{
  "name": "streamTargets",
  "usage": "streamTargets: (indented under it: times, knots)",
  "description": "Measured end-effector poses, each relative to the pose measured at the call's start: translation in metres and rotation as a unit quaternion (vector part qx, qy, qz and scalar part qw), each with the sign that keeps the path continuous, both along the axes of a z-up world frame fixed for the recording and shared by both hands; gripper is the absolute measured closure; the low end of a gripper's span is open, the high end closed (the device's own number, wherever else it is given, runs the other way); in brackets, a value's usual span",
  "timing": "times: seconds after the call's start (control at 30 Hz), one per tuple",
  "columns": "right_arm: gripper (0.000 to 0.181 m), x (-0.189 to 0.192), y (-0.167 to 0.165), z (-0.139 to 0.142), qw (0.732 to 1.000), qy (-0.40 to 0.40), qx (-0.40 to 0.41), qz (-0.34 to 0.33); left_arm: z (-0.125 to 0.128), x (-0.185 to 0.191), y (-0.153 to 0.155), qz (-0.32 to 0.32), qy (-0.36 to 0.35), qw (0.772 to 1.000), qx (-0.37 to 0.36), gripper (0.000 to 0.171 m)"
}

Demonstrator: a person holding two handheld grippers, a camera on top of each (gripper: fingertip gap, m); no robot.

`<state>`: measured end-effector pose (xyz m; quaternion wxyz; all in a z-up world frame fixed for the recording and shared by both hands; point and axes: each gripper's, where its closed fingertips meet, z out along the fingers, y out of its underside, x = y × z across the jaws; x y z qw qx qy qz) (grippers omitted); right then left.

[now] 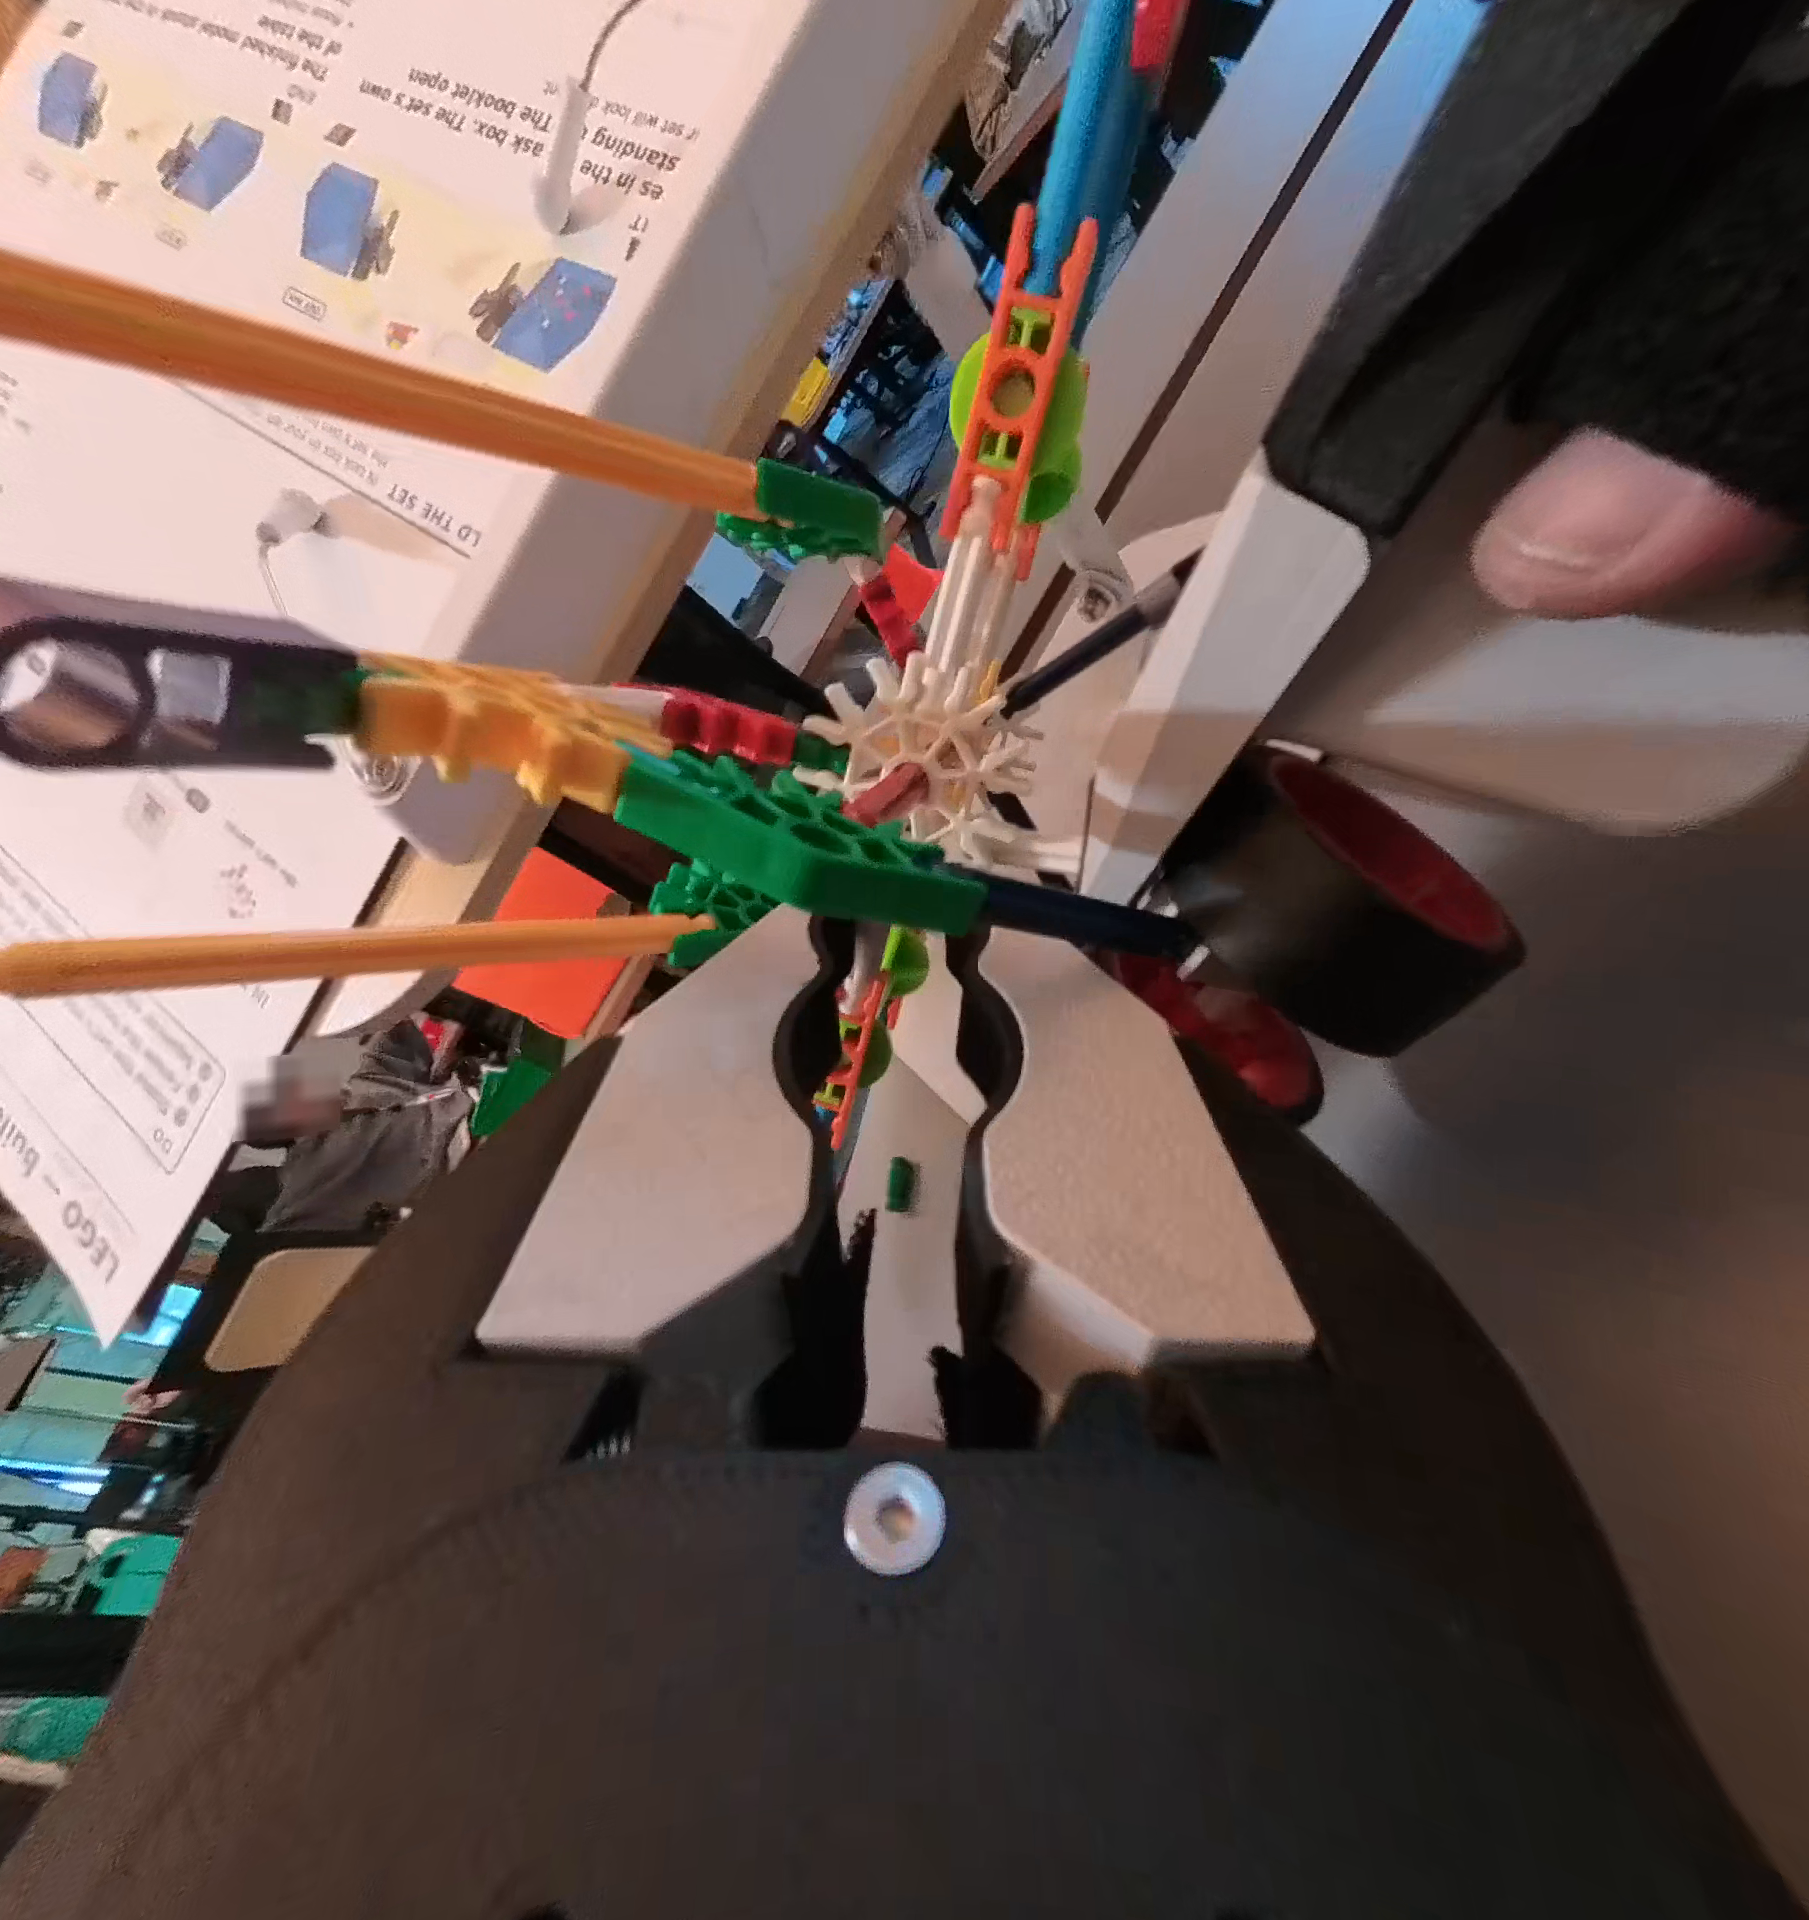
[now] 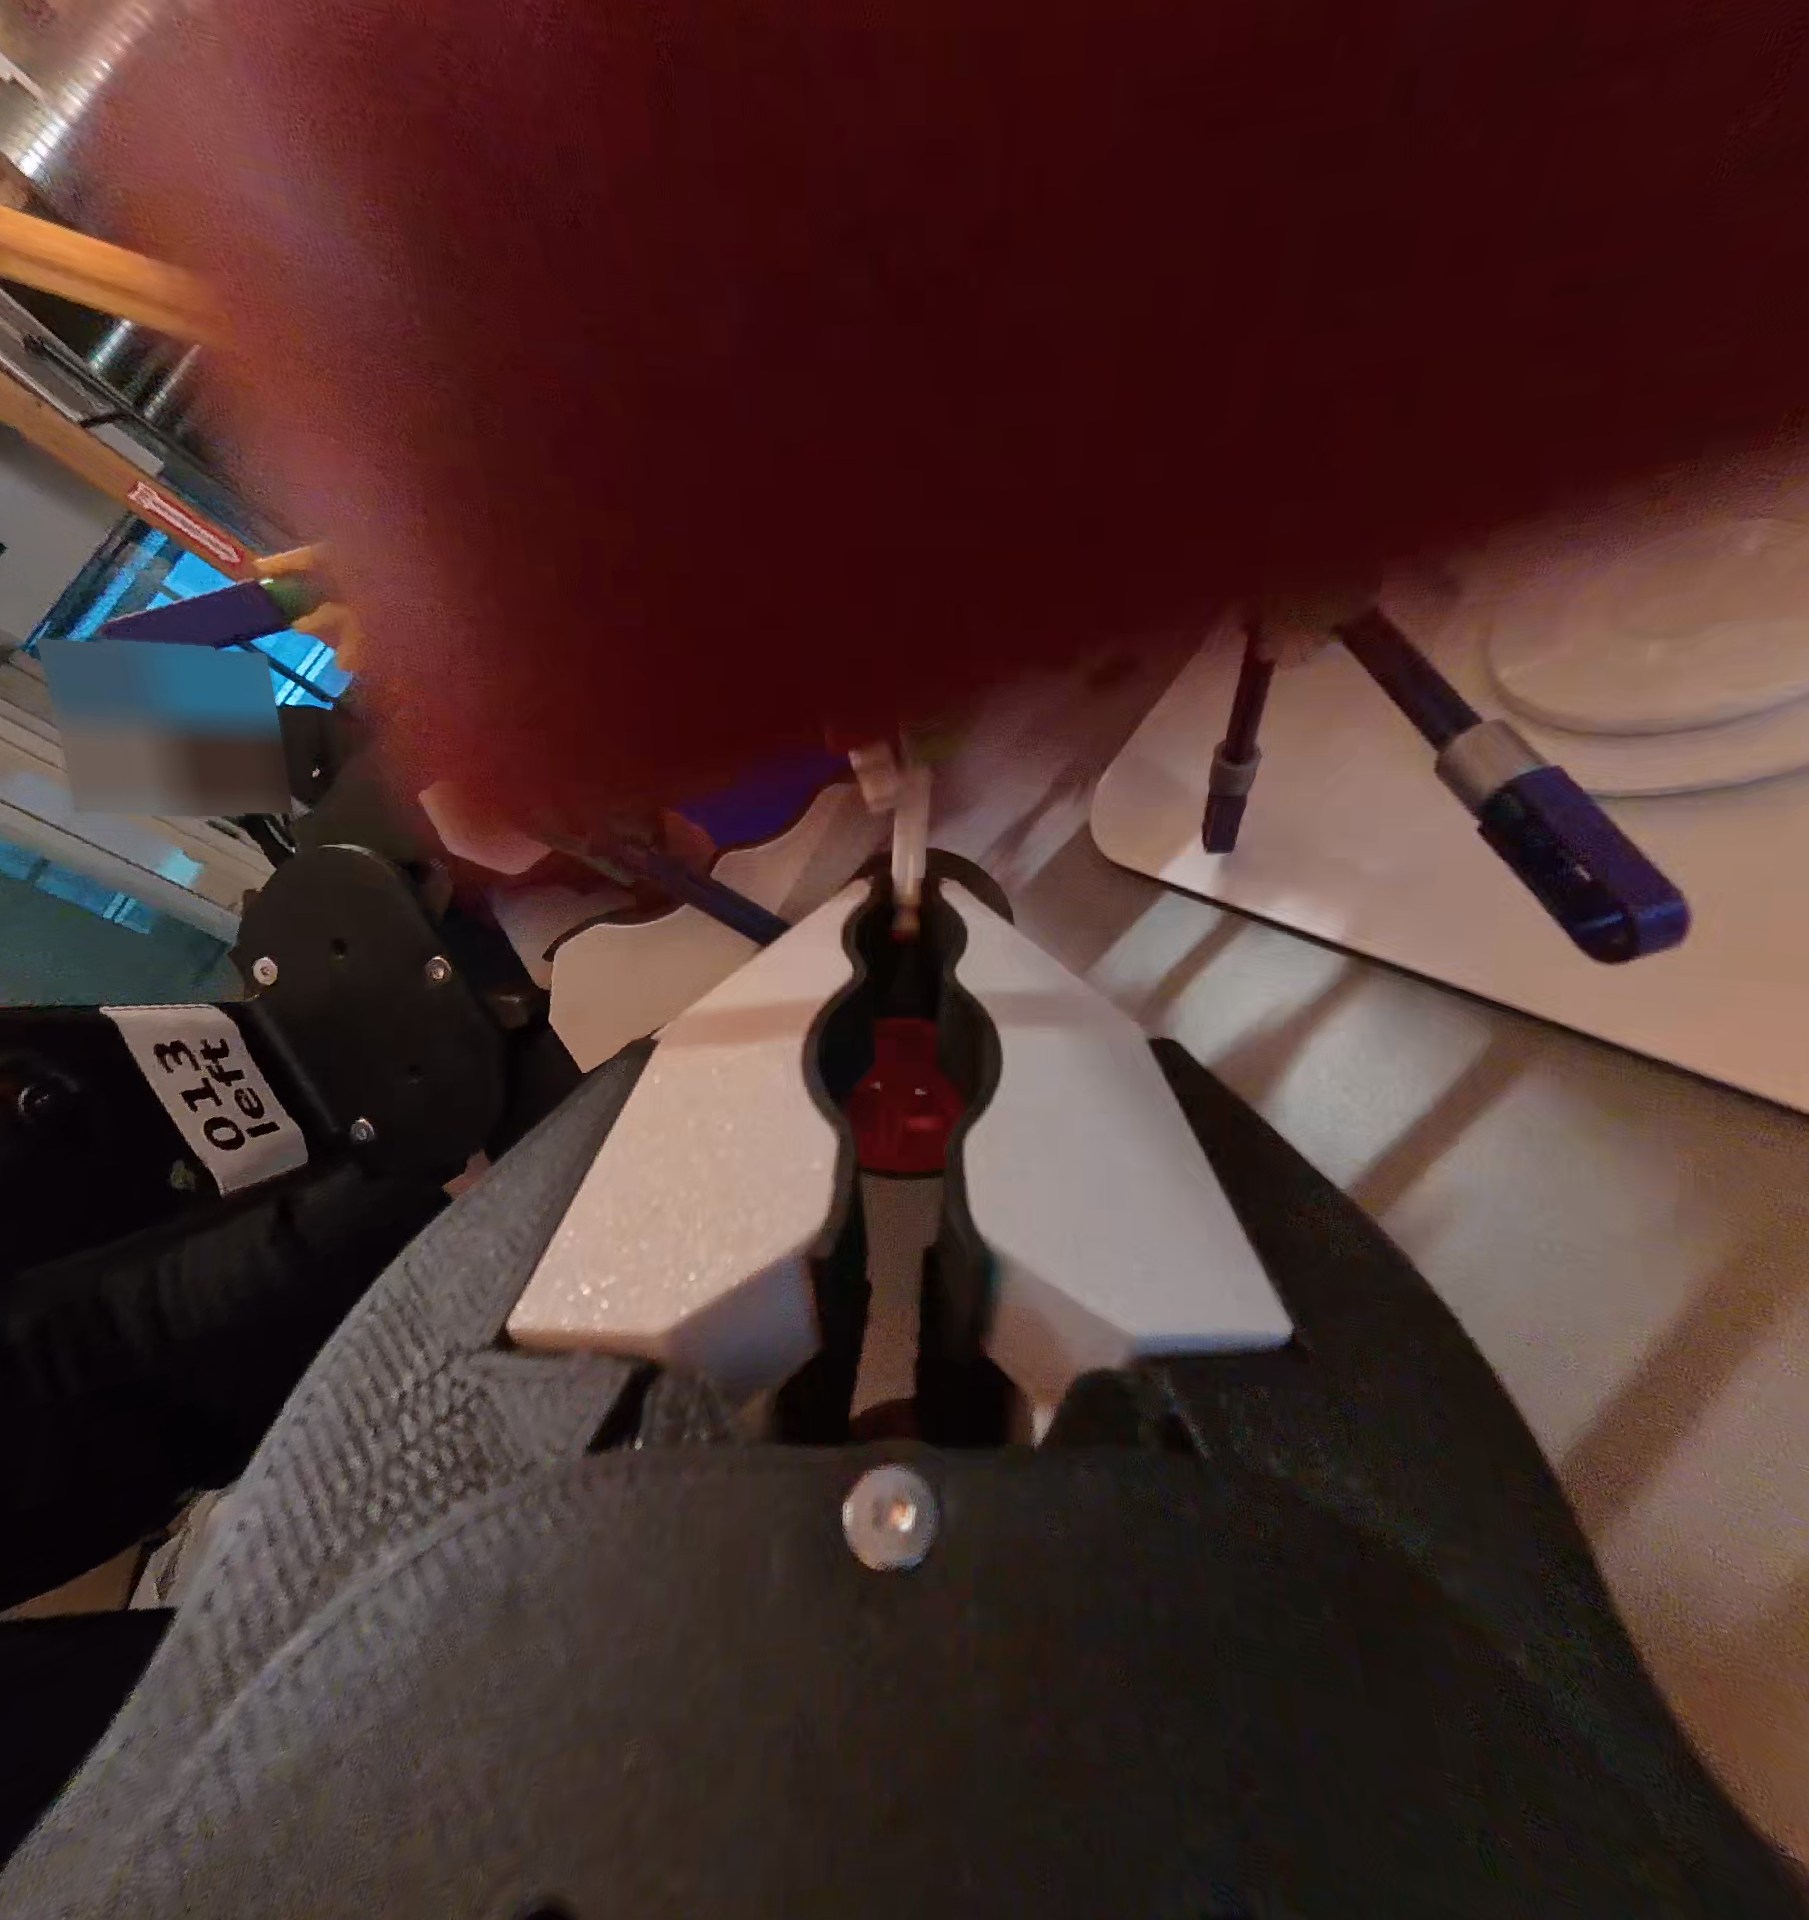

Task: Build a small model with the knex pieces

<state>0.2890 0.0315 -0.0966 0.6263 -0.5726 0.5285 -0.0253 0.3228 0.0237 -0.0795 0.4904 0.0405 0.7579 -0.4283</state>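
Right gripper [image 2: 908, 896] was clamped on a small red piece [image 2: 895, 1101], white rod [image 2: 910, 821] poking out at twelve o'clock. Left gripper [image 1: 898, 930] pinched the toy model's green connector [image 1: 796, 842]; black wheel [image 1: 1378, 904] at three o'clock, instruction sheet [image 1: 256, 260] far off at ten o'clock

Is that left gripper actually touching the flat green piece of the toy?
Touching. In the left wrist view, the left gripper has its white fingers closed in, and the flat green piece sits right on their tips with no gap.
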Motion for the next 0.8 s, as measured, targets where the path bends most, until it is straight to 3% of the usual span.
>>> streamTargets:
  times: [0.27,0.63,0.8]
  knots:
    - [0.179,-0.011,0.004,0.006,1.0,-0.017,-0.017,-0.002,0.005,-0.008,0.002,-0.006,0.039,0.999,-0.027,0.156]
    - [0.18,-0.011,-0.004,0.006,0.997,-0.012,0.01,-0.075,0.005,-0.012,0.003,-0.001,0.038,0.999,-0.028,0.156]
    - [0.18,-0.013,-0.001,0.01,0.997,-0.04,0.012,-0.062,0.002,-0.009,0.005,0.002,0.074,0.996,-0.043,0.156]
